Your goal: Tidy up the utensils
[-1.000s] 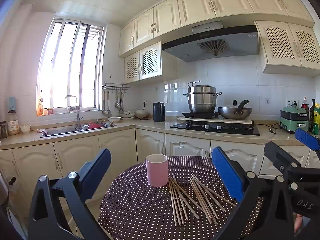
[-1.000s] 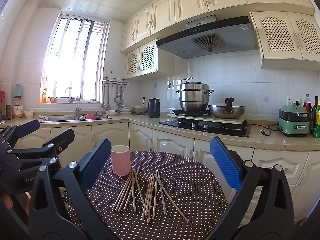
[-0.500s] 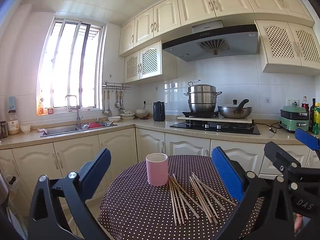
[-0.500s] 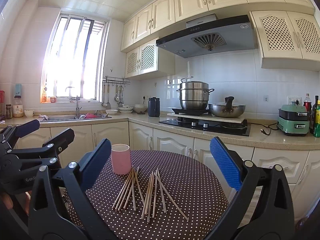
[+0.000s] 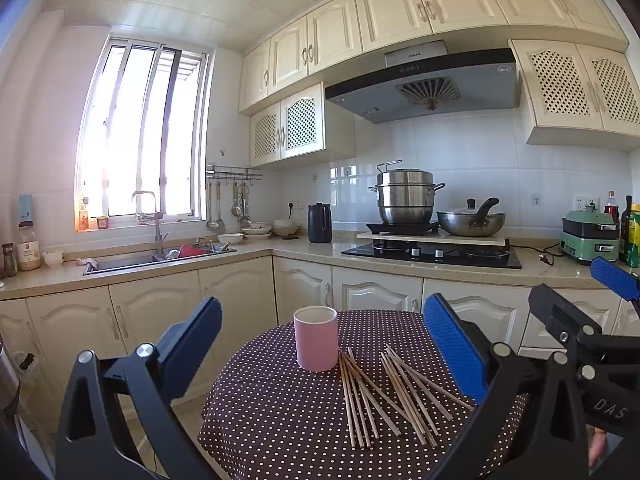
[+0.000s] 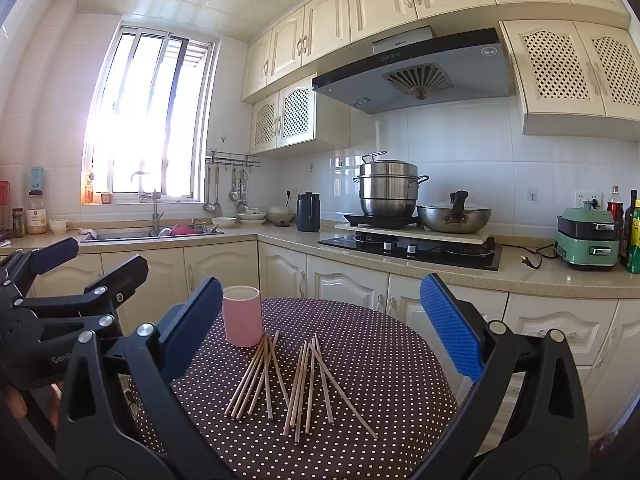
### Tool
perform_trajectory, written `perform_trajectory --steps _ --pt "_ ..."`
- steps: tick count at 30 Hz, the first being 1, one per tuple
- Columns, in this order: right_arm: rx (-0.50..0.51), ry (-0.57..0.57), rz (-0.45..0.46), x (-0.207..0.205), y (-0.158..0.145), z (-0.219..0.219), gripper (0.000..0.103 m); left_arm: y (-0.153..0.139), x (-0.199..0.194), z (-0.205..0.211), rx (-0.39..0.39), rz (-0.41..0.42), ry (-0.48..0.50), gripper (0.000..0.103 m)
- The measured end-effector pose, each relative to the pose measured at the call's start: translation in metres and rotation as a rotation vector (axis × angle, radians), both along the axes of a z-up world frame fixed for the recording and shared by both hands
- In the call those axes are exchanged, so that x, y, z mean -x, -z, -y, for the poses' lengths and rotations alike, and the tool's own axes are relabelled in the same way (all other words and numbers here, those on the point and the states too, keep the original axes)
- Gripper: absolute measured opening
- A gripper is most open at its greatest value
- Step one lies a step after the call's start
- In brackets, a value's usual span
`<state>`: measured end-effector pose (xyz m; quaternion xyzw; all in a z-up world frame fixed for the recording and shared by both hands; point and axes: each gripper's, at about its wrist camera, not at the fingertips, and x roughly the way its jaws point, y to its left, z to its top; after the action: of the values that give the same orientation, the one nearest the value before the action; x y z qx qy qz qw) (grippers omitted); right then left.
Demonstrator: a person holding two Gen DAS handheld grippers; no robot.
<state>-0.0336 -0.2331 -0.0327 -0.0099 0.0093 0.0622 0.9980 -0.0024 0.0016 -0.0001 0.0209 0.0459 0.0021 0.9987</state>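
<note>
Round dotted surface fills lower center. My left tool & right tool both wide open, holding nothing. Pink cup center frame, upright; chopsticks loose in two fans just lower right of it.

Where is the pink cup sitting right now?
The pink cup stands upright on the dotted tablecloth, toward the table's far left in both wrist views, with the near ends of the left chopstick bundle right beside its base.

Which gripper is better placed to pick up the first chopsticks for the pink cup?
Probably right: the chopsticks lie centred before the open right gripper; from the left gripper they sit off-centre, pink cup ahead.
</note>
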Motion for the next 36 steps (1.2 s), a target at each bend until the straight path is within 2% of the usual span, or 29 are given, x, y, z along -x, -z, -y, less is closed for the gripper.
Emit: perform_trajectory --steps 36 --pt "-0.002 0.004 -0.008 -0.0006 0.0029 -0.0021 0.097 0.003 -0.0015 -0.0028 0.002 -0.004 -0.005 0.099"
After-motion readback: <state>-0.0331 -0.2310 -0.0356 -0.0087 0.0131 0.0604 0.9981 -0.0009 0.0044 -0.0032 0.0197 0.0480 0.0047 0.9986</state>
